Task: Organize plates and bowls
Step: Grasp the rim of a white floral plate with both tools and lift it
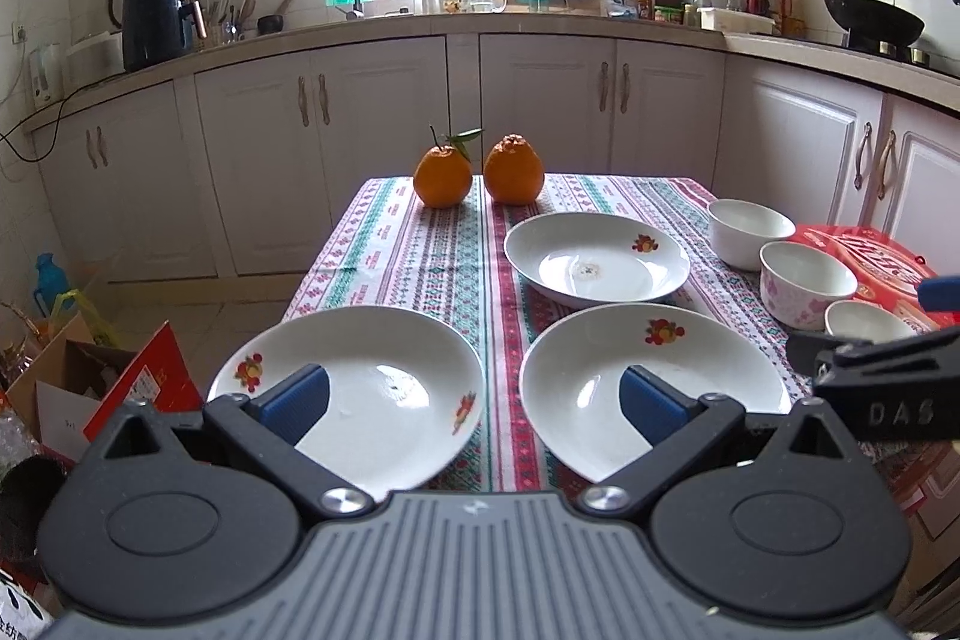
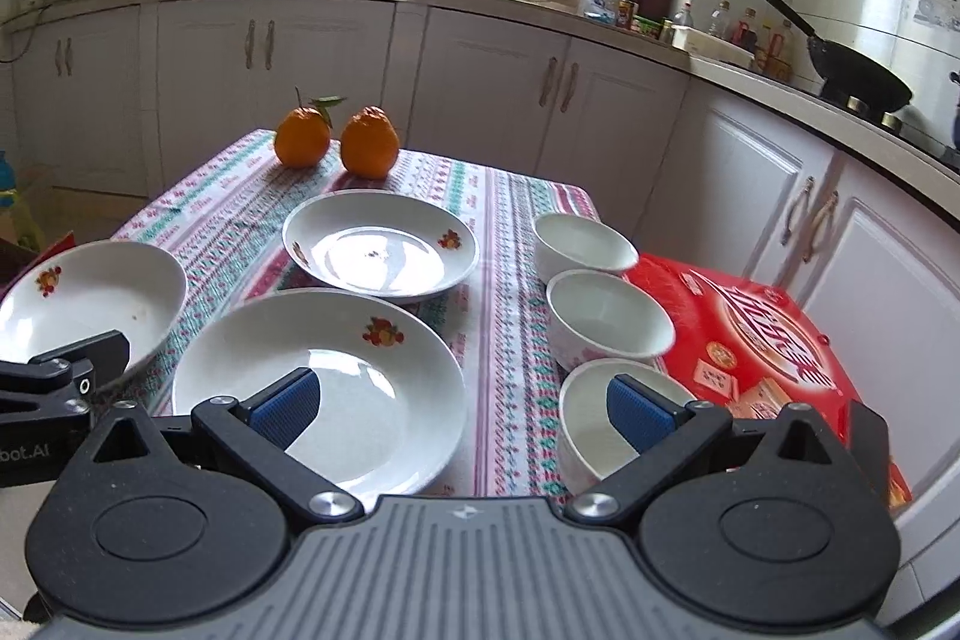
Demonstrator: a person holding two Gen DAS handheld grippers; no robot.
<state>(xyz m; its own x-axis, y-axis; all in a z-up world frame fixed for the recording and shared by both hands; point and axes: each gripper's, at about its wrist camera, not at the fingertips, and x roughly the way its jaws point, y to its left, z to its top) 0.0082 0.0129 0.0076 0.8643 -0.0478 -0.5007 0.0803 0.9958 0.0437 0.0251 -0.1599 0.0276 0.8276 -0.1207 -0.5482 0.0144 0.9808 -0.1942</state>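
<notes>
I count three plates (image 2: 318,376) (image 2: 381,244) (image 2: 90,298), three bowls (image 2: 585,244) (image 2: 609,319) (image 2: 591,418), two oranges (image 2: 302,138) (image 2: 370,142), one red box (image 2: 774,340).

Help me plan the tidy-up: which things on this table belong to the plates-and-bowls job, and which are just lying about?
Job:
- near left plate
- near right plate
- far plate
- far bowl
- middle bowl
- near bowl

Lying about:
- two oranges
- red box
</notes>
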